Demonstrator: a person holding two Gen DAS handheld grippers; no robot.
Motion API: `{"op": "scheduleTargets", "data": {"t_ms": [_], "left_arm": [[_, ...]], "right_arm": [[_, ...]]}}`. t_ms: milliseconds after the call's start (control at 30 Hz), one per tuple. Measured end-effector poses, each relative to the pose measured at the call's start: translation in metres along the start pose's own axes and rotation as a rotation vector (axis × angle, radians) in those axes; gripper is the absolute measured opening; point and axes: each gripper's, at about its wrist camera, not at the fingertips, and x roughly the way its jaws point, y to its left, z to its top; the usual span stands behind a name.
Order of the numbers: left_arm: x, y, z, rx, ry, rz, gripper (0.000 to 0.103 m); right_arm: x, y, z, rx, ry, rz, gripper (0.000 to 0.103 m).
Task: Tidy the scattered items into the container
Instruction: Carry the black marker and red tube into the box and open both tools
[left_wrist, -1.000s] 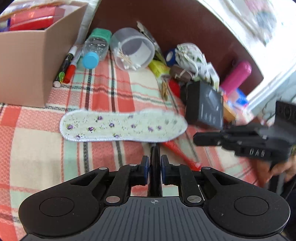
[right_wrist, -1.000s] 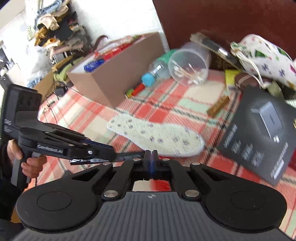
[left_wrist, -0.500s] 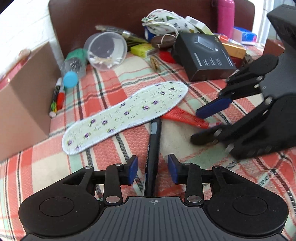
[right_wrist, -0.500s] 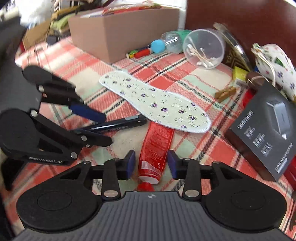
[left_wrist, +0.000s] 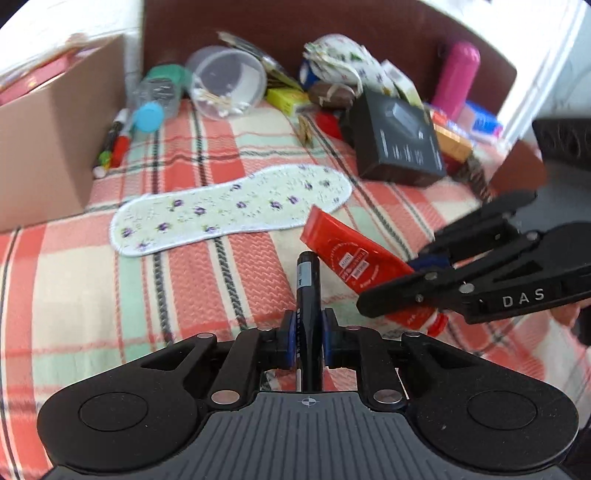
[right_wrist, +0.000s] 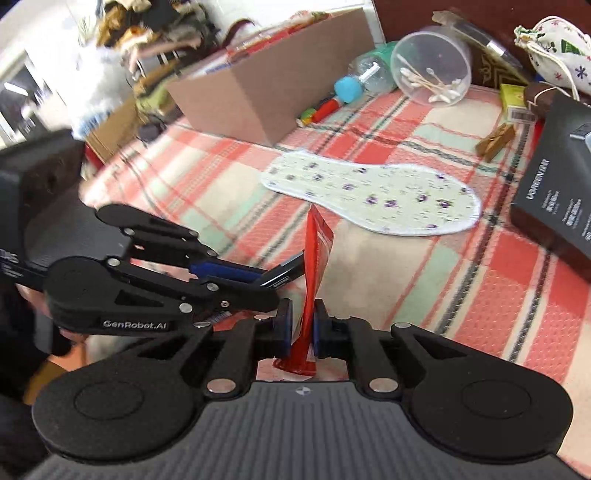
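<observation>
**A:** We've got both claws loaded here. Our left claw (left_wrist: 308, 341) is closing on the black pen (left_wrist: 307, 291), pads already pressing either side of its barrel, most of its length poking out ahead of the fingers. Our right claw (right_wrist: 300, 328) is closing too, on the red tube (right_wrist: 314, 266), pinched flat near its cap end.

**B:** And that's our worry. The tube is soft and held by one end, with its long sealed end standing out in front. We reckon it could sag or slide in the pads on the way over.

**A:** The pen's no safer. It's round and slick, gripped at one end, so a quick swing might let it pivot or drop onto the plaid cloth (left_wrist: 92, 295).

**B:** Look how close the two claws are as well: in the right wrist view the pen tip sits just beside the tube. We could knock one with the other if both move at once.

**A:** The cardboard box (left_wrist: 40, 147), our container, sits off to the left of both claws, well apart from them. The floral insole (left_wrist: 229, 206) lies between, still on the cloth.

**B:** So we'd go one at a time, we think.
</observation>
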Motion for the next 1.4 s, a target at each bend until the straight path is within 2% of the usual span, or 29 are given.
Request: {"op": "scheduleTargets", "data": {"t_ms": [200, 300, 500, 667, 800, 867, 1067, 1100, 1133, 1167, 1200, 1233, 1267, 1300, 1333, 1400], "left_arm": [[-0.042, 0.017, 0.016, -0.082, -0.121, -0.024, 0.009], [-0.065, 0.022, 0.034, -0.051, -0.198, 0.060, 0.009], [-0.108, 0.057, 0.078, -0.090, -0.327, 0.169, 0.009], [-0.127, 0.090, 0.123, -0.122, -0.424, 0.289, 0.009], [-0.127, 0.127, 0.151, -0.184, -0.488, 0.340, 0.010], [-0.119, 0.147, 0.161, -0.233, -0.504, 0.331, 0.010], [-0.090, 0.196, 0.166, -0.297, -0.474, 0.339, 0.010], [-0.085, 0.202, 0.164, -0.303, -0.465, 0.345, 0.015], [-0.080, 0.208, 0.162, -0.309, -0.457, 0.352, 0.028], [-0.077, 0.211, 0.160, -0.320, -0.450, 0.374, 0.044], [-0.073, 0.216, 0.157, -0.340, -0.442, 0.413, 0.066], [-0.071, 0.221, 0.152, -0.361, -0.439, 0.447, 0.076], [-0.070, 0.226, 0.148, -0.379, -0.437, 0.474, 0.086], [-0.070, 0.230, 0.143, -0.380, -0.440, 0.470, 0.088], [-0.070, 0.233, 0.139, -0.382, -0.443, 0.467, 0.088], [-0.071, 0.235, 0.133, -0.383, -0.438, 0.465, 0.088]], "right_arm": [[-0.010, 0.022, 0.028, -0.007, -0.039, 0.114, 0.011], [-0.011, 0.041, 0.057, -0.061, -0.080, 0.137, 0.011], [-0.007, 0.066, 0.132, -0.134, -0.172, 0.149, 0.011], [0.006, 0.097, 0.201, -0.198, -0.244, 0.107, 0.011], [0.025, 0.117, 0.245, -0.194, -0.311, 0.077, 0.011], [0.041, 0.116, 0.261, -0.144, -0.332, 0.084, 0.011], [0.092, 0.098, 0.286, -0.061, -0.300, 0.076, 0.011], [0.099, 0.095, 0.286, -0.054, -0.293, 0.077, 0.011], [0.106, 0.092, 0.285, -0.047, -0.285, 0.078, 0.012], [0.111, 0.090, 0.284, -0.047, -0.283, 0.068, 0.013], [0.115, 0.088, 0.283, -0.048, -0.282, 0.056, 0.017], [0.120, 0.086, 0.282, -0.048, -0.280, 0.044, 0.019], [0.122, 0.083, 0.281, -0.048, -0.284, 0.031, 0.035], [0.122, 0.080, 0.279, -0.045, -0.290, 0.020, 0.060], [0.122, 0.077, 0.278, -0.041, -0.297, 0.010, 0.067], [0.122, 0.072, 0.275, -0.033, -0.297, -0.002, 0.067]]}}
